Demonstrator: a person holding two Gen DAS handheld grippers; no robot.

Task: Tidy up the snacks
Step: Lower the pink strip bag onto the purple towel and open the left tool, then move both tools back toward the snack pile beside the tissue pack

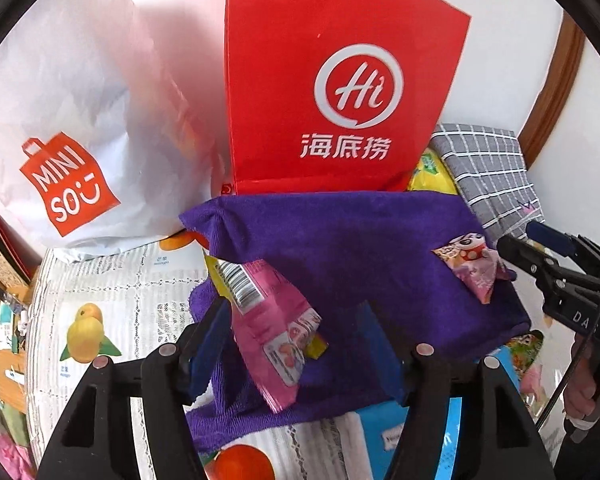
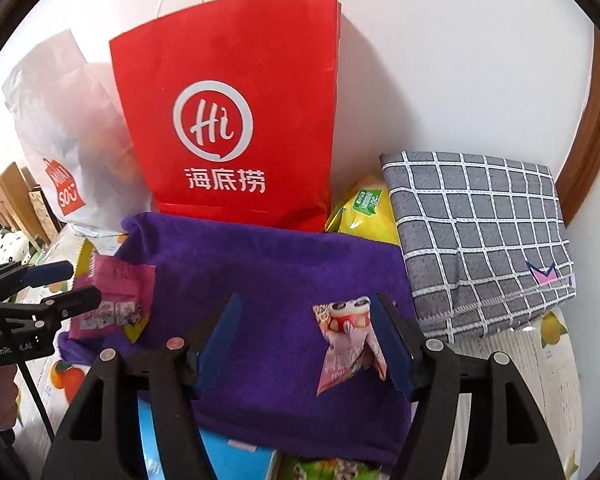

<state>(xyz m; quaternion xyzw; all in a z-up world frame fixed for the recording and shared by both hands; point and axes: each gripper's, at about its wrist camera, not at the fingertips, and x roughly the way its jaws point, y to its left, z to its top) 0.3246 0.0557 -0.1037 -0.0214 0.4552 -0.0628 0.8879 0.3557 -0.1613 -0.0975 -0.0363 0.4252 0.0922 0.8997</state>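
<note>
The left gripper [image 1: 296, 344] stood with its blue pads apart, a pink snack packet [image 1: 268, 320] lying between them on the purple towel [image 1: 360, 248] at the lower centre of the left wrist view — the pads did not press it. The right gripper [image 2: 312, 340] was likewise parted, and a small pink candy wrapper [image 2: 348, 344] lay just beside its right-hand pad in the lower middle of the right wrist view; whether the pad touched the wrapper could not be told. The towel was draped over a raised bulk, with a blue box [image 2: 236, 460] showing under its near edge at the bottom of the frame. Behind the towel, at upper centre, a red paper bag [image 2: 236, 100] stood upright against the wall, and a white Miniso bag [image 1: 60, 120] leaned at upper left. To the right lay a folded grey checked cloth [image 2: 480, 240], with a yellow packet [image 2: 364, 212] wedged between it and the red bag. A fruit-printed tablecloth [image 1: 100, 300] covered the table.
</note>
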